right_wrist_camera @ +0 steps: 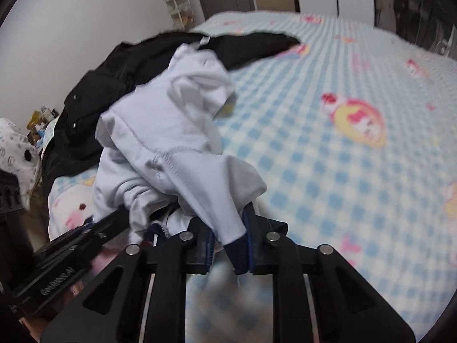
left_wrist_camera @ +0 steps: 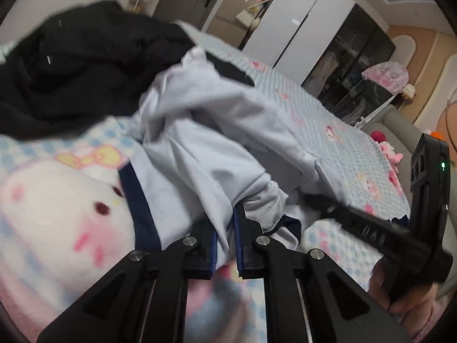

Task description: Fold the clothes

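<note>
A pale blue-white garment with navy trim (left_wrist_camera: 200, 143) lies bunched on the bed and is lifted at its near end. My left gripper (left_wrist_camera: 225, 228) is shut on its fabric beside the navy band. My right gripper (right_wrist_camera: 228, 237) is shut on another edge of the same garment (right_wrist_camera: 160, 131), with a navy cuff between the fingers. The right gripper also shows in the left wrist view (left_wrist_camera: 371, 234), close on the right. The left gripper shows in the right wrist view (right_wrist_camera: 74, 245), at the lower left. A black garment (left_wrist_camera: 77, 71) lies behind, partly under the pale one.
The bed has a blue-and-white checked cartoon blanket (right_wrist_camera: 342, 148) stretching to the right. A white wardrobe (left_wrist_camera: 300, 20) and dark glass cabinet (left_wrist_camera: 357, 71) stand beyond the bed. Plush toys (left_wrist_camera: 391, 151) lie at its far edge. A shelf (right_wrist_camera: 180, 5) stands by the wall.
</note>
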Demonstrator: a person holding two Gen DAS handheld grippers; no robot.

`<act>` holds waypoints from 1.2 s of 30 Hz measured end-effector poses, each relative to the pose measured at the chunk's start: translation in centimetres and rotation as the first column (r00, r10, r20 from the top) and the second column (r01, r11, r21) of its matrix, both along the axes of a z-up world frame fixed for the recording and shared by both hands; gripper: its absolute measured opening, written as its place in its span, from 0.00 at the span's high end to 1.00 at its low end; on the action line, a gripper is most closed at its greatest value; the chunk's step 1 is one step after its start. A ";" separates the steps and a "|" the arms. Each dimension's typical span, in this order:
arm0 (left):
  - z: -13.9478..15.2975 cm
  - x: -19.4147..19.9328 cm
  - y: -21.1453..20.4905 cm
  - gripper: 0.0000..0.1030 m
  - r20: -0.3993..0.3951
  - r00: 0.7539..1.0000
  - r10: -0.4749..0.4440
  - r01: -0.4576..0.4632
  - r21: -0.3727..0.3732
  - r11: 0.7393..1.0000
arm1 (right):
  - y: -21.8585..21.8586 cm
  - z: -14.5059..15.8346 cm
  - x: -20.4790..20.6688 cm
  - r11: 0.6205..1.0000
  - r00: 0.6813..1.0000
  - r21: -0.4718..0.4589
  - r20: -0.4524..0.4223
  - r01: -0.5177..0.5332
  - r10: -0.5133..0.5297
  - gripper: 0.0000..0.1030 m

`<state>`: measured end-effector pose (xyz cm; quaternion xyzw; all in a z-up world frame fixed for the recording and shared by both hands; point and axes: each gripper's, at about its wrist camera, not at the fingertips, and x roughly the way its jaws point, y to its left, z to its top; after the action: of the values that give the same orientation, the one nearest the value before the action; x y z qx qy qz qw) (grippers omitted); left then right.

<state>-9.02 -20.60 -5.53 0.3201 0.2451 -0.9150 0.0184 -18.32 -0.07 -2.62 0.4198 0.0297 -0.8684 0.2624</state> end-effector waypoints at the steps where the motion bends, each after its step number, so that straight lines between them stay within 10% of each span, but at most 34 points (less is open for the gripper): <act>1: 0.6 0.4 0.4 0.90 -0.007 1.000 -0.011 0.011 -0.009 1.000 | 0.8 0.8 0.2 1.000 0.999 0.000 -0.033 0.029 -0.029 0.87; 17: 5.0 2.0 13.1 0.90 -0.048 0.920 -0.390 0.391 0.027 0.920 | 23.7 8.6 6.9 0.880 0.859 -0.081 -0.190 0.468 -0.475 0.88; 21: 4.0 3.0 11.4 0.92 0.057 0.956 -0.288 0.288 0.011 0.957 | 29.1 6.6 7.2 0.825 0.822 -0.050 -0.075 0.563 -0.565 0.87; 27: 0.5 4.5 11.2 0.89 0.157 0.909 -0.385 0.359 0.169 0.918 | 28.5 0.6 8.6 0.851 0.848 -0.008 0.096 0.525 -0.522 0.70; 32: 1.0 4.8 14.8 0.39 0.077 0.864 -0.498 0.465 0.260 0.847 | 27.0 -1.0 10.4 0.871 0.867 -0.016 0.111 0.491 -0.486 0.51; 36: 0.8 4.2 17.3 0.30 0.112 0.848 -0.518 0.492 0.200 0.848 | 27.1 -2.2 11.4 0.865 0.860 -0.009 0.122 0.501 -0.496 0.41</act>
<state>-4.84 -3.30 -4.72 0.4467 0.2238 -0.8351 -0.2300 -6.91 26.99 -4.86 0.4573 -0.1128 -0.8813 0.0386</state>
